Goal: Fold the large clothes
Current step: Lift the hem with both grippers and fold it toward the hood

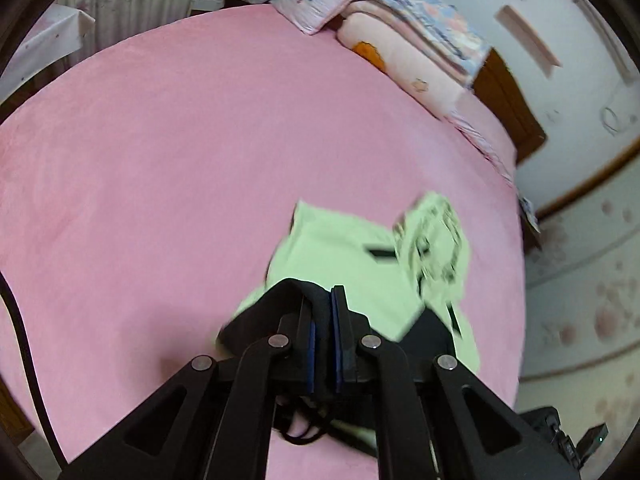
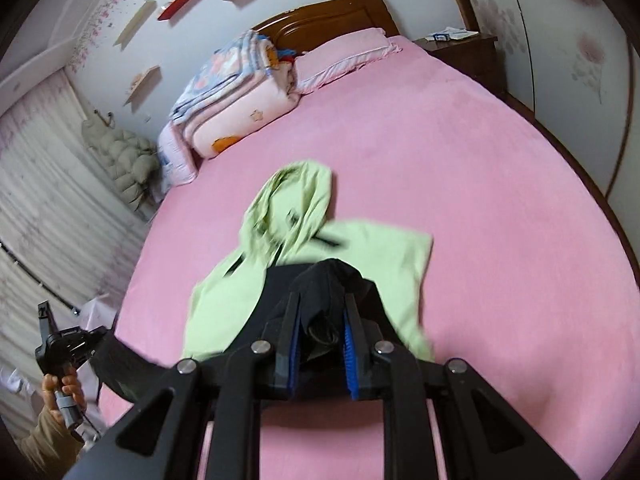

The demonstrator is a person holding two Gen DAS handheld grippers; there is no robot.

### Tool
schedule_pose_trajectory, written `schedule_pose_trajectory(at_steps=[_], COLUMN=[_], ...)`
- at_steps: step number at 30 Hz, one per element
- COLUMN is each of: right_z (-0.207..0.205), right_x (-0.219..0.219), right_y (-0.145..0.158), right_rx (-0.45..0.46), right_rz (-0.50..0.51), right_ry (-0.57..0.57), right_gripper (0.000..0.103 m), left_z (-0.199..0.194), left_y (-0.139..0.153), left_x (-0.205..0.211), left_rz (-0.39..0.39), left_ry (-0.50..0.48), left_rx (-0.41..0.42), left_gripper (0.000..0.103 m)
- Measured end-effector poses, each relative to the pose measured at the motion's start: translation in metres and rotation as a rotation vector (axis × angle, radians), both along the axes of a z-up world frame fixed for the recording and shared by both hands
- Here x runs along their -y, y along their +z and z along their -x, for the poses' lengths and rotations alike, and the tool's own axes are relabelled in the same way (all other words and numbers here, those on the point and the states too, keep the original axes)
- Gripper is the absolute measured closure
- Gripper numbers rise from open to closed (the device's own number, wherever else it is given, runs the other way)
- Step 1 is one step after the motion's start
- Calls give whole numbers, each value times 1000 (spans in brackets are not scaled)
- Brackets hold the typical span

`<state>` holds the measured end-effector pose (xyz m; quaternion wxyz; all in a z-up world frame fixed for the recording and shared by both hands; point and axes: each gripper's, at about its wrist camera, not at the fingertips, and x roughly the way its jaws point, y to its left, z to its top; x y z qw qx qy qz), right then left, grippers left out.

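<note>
Bed point(image 2: 500, 184), pink cover, fills both views; nothing else is laid on the open middle part. Wooden headboard point(image 2: 332, 16) is seen at the far end, with a pink pillow point(image 2: 344, 58) beside a stack of folded quilts point(image 2: 236, 92).

Hoodie point(image 2: 372, 248), light green with black lower part, is spread on the near part of the bed, hood point(image 2: 298, 188) pointing toward the far end. Green body lies flat; black hem is lifted off the cover at two points. Frames are motion-blurred around the cloth.

Right tool point(image 2: 322, 300): jaws partly closed, a thick bunch of the black hem is pinched between the blue pads.

Left tool point(image 1: 323, 292): jaws pressed nearly together, a thin fold of the black hem is clamped between them. In the right wrist view it is seen at the near left edge, gripped by a hand point(image 2: 62, 390), black cloth stretched from it.
</note>
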<state>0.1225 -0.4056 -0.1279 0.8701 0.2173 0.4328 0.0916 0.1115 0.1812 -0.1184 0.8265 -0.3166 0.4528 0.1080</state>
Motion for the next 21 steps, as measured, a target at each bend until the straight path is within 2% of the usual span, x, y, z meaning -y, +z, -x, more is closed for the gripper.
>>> schedule_pose_trajectory(at_steps=[3, 5, 7, 8, 9, 11, 13, 15, 18, 21], right_z=[-68, -102, -130, -139, -147, -153, -146, -140, -135, -140], right_x=[2, -1, -3, -5, -5, 0, 5, 9, 11, 7], right_y=[-28, -57, -91, -106, -122, -143, -147, -146, -149, -162], right_rx=[-52, -101, -143, -172, -209, -235, -202, -159, -124, -148], right_rz=[12, 43, 70, 91, 117, 114, 93, 89, 109, 150], right_ry=[-22, -29, -51, -69, -90, -117, -132, -138, -126, -87], right_gripper=[86, 82, 74, 63, 61, 61, 60, 59, 54, 54], left_z=[-63, -106, -136, -150, -159, -172, -178, -180, -190, -194], left_y=[-29, -59, -89, -108, -123, -142, -148, -153, -164, -177], left_x=[1, 10, 20, 24, 26, 28, 25, 23, 17, 14], left_rz=[-30, -114, -158, -184, -197, -226, -227, -263, -300, -286], left_ry=[3, -15, -61, -81, -101, -134, -164, -191, -265, -346], left_rx=[-17, -48, -91, -135, -165, -178, -146, -121, -92, -87], left_gripper=[97, 94, 75, 57, 50, 50, 46, 34, 34, 34])
